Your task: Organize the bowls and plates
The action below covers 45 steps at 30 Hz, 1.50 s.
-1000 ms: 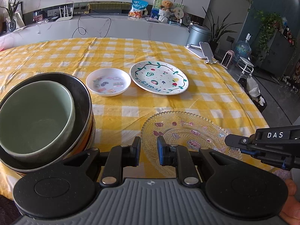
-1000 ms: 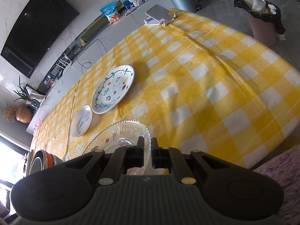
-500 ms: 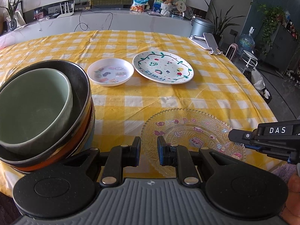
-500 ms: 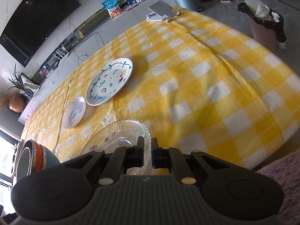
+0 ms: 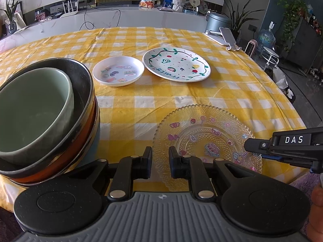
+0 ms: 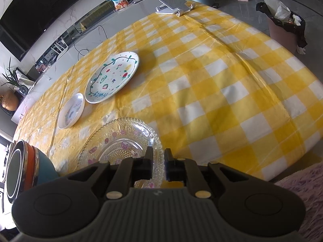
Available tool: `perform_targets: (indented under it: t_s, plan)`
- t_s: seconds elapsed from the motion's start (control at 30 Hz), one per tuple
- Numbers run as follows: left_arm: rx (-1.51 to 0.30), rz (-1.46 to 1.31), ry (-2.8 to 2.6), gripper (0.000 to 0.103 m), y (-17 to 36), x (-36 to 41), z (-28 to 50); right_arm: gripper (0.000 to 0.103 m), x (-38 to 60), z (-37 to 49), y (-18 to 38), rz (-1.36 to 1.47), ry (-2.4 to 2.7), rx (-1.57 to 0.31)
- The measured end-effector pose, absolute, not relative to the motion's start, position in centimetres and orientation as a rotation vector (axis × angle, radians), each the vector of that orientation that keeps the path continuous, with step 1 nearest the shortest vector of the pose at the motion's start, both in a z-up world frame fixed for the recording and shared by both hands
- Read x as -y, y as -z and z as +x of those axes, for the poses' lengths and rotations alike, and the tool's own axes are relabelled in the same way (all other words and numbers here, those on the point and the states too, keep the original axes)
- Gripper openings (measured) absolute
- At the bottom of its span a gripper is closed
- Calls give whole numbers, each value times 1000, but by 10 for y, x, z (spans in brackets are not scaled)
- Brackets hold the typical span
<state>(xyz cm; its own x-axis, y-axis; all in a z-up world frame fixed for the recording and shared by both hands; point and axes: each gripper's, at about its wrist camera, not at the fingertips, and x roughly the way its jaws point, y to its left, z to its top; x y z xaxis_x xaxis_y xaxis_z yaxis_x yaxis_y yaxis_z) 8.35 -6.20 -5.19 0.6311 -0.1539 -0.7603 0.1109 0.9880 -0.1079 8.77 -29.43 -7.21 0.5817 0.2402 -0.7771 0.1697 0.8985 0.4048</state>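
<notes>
A: The clear beaded glass plate [image 5: 206, 139] with pink cartoon stickers lies at the near edge of the counter [image 6: 222, 76], on its yellow-and-white checked cloth. What has changed over the last second?

B: Mostly the view. The left camera has pulled back and risen a little, so the stack of nested bowls [image 5: 46, 113] shows more of its side: a pale green ceramic bowl inside a dark one, then orange and teal walls below. The bowls look already gathered, so I judge the plates come next.

A: And the right hand-held gripper [image 6: 157, 161]?

B: It has crept in over the glass plate's near rim. Its jaws stand slightly apart with the rim between them, pinching nothing yet as far as I can tell. The left hand-held gripper [image 5: 160, 159] is also spread a little and empty, just short of that plate's left rim.

A: The other plates?

B: The large white glazed plate [image 5: 176, 64] painted with vines and fruit and the small white shallow dish [image 5: 118, 73] lie just beside each other, farther back. Glass that bumpy and thin-edged may slip in a pinch.
</notes>
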Motion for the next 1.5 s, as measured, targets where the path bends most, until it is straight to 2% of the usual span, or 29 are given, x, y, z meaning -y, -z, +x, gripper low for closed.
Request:
perform_targets:
  t_s: [0.5, 0.6, 0.67, 0.93, 1.37, 1.5]
  plan:
    - [-883, -48, 154, 18, 51, 63, 84, 12, 293, 89, 73, 460, -39, -963]
    - [-883, -49, 153, 20, 50, 63, 84, 16, 296, 87, 71, 481, -35, -948]
    - [-880, -51, 155, 23, 49, 63, 85, 25, 298, 85, 69, 498, -37, -927]
    - [-837, -65, 204, 43, 29, 67, 88, 31, 303, 83, 57, 522, -38, -874]
    - [-827, -168, 229, 43, -1, 61, 143, 31, 306, 127, 34, 525, -104, -820]
    - [-893, -165, 245, 43, -5, 61, 172, 31, 306, 150, 30, 526, -135, -818]
